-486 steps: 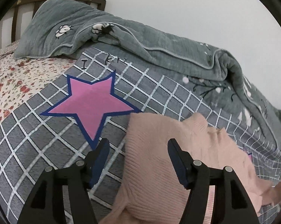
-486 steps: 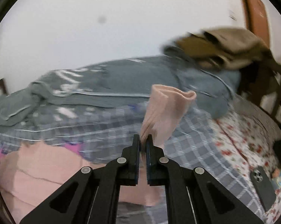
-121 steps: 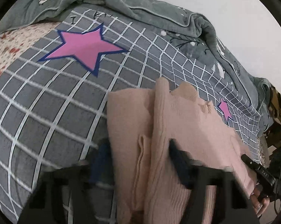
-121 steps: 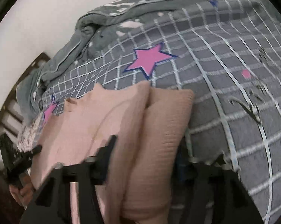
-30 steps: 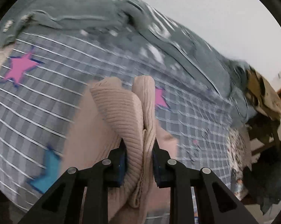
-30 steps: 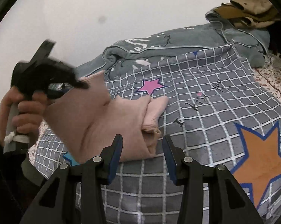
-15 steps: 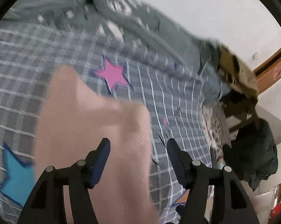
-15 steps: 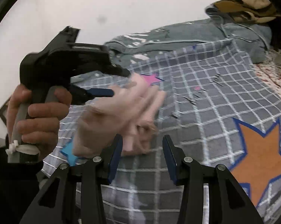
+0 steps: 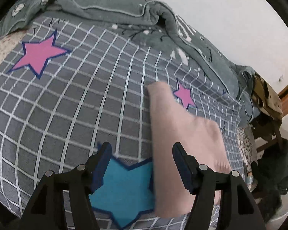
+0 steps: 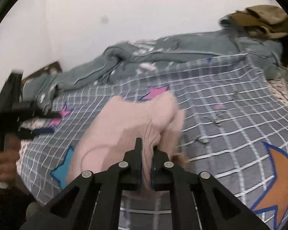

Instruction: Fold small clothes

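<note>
A folded pink knit sweater (image 9: 182, 130) lies on the grey checked bedspread (image 9: 86, 95). In the left wrist view my left gripper (image 9: 143, 161) is open above a blue star print, and its right finger overlaps the sweater's left edge without pinching it. In the right wrist view my right gripper (image 10: 146, 151) is shut on a bunched fold of the pink sweater (image 10: 128, 122) at its near end. The left gripper (image 10: 52, 122) shows blurred at the far left, held by a hand (image 10: 4, 163) and apart from the sweater.
A grey-green quilt (image 9: 124, 19) is bunched along the wall at the back of the bed. A chair with brown clothes (image 9: 266, 99) and dark clothes (image 9: 274, 172) stands off the bed's right end. Floral sheet (image 9: 0, 46) shows at the left edge.
The left gripper let go of the sweater, opened and swung away to the left. The right gripper moved in and shut on the sweater's near fold.
</note>
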